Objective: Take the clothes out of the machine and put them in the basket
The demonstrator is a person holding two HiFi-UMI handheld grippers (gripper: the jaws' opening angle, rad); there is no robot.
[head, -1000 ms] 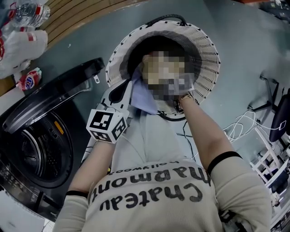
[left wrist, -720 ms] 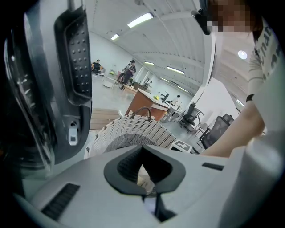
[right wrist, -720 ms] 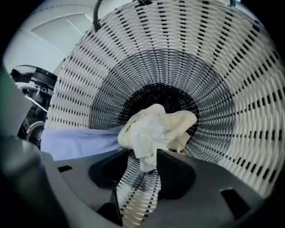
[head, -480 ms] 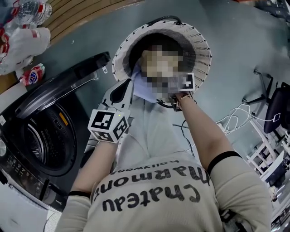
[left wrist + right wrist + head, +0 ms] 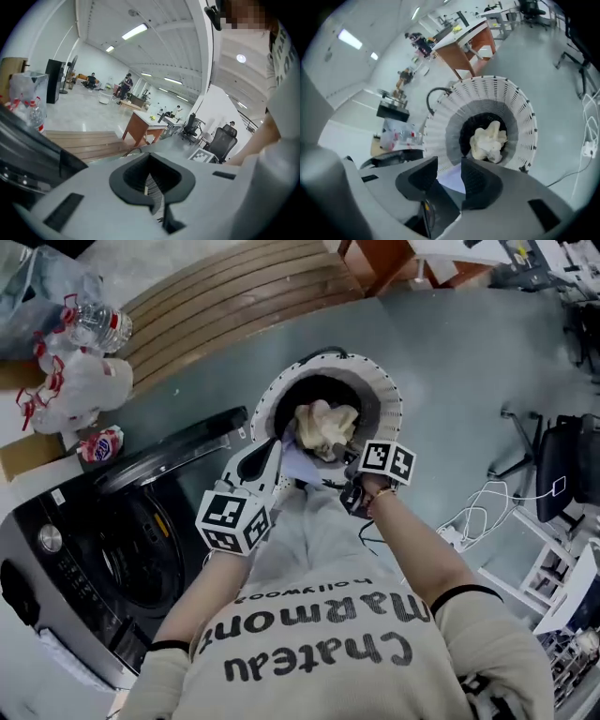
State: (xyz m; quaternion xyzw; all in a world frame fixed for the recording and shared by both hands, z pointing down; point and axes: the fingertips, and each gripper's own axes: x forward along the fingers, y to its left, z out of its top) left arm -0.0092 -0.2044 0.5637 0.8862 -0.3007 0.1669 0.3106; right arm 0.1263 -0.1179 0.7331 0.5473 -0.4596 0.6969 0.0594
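The white woven basket (image 5: 389, 409) stands on the grey floor with a crumpled cream cloth (image 5: 325, 426) inside it; the same cloth (image 5: 488, 140) shows in the right gripper view. A lavender cloth (image 5: 298, 463) hangs over the basket's near rim. My left gripper (image 5: 272, 448) hovers beside that rim, its jaws together (image 5: 150, 161) with nothing seen between them. My right gripper (image 5: 354, 498) hangs above the basket's near edge. Its jaws (image 5: 449, 165) stand apart and empty, have just been closing a little, and frame the lavender cloth (image 5: 452, 180) below.
The black washing machine (image 5: 56, 549) stands at the left with its door (image 5: 178, 451) open. Wooden steps (image 5: 234, 287) run behind the basket, with plastic bags and bottles (image 5: 80, 390) beside them. Cables (image 5: 473, 507) and an office chair (image 5: 562, 465) are on the right.
Both grippers have risen away from the basket, which now looks smaller and farther below. The right gripper has rolled, so its marker cube shows. The cream cloth now shows plainly in the basket.
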